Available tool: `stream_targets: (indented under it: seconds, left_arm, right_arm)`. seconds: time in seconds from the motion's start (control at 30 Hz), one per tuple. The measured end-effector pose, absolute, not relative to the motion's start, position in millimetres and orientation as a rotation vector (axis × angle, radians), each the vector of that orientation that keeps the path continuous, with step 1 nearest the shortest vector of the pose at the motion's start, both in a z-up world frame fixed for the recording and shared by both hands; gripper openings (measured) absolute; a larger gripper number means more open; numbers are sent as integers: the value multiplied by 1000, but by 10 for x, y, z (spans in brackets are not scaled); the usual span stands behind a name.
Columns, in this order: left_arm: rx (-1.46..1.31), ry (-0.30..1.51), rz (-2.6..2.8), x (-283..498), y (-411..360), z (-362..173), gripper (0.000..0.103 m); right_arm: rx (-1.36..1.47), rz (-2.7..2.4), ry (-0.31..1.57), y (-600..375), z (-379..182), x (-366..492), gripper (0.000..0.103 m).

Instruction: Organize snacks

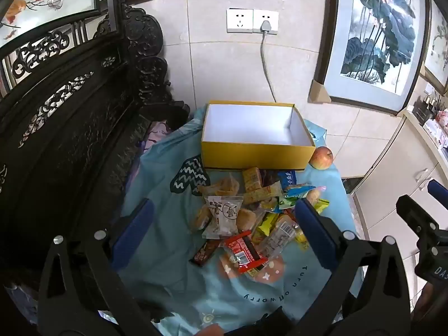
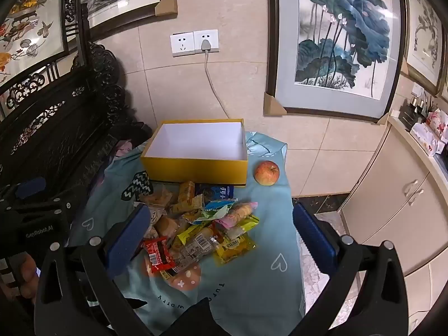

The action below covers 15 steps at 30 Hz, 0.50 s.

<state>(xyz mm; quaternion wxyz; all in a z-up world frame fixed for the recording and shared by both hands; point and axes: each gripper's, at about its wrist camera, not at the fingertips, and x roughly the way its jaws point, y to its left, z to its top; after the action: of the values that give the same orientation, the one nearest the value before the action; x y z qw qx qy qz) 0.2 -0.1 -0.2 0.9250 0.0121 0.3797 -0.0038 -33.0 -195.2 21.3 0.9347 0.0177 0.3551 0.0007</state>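
Observation:
A pile of wrapped snacks [image 1: 252, 210] lies on a light blue cloth [image 1: 168, 252], just in front of an open yellow box [image 1: 254, 154] with an empty white inside. The pile [image 2: 196, 224] and the box [image 2: 196, 165] also show in the right wrist view. A red packet [image 1: 243, 250] lies at the pile's near edge. My left gripper [image 1: 224, 224] is open above the pile's near side, holding nothing. My right gripper [image 2: 221, 229] is open above the pile, holding nothing. The right gripper's body [image 1: 420, 224] shows at the right of the left wrist view.
An apple [image 1: 322, 158] sits on the cloth at the box's right corner. A dark carved wooden screen [image 1: 70, 126] stands on the left. A tiled wall with sockets [image 1: 252, 21] and framed paintings stands behind. White cabinets [image 2: 392, 210] stand to the right.

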Motion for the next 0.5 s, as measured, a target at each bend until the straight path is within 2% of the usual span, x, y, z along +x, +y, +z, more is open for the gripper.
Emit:
stream_targets:
  seconds: [0.5]
  left_arm:
    - [38,797,-8,47,-7,-49,101]
  right_arm:
    - [36,-2,731,-1962,222,-288,102]
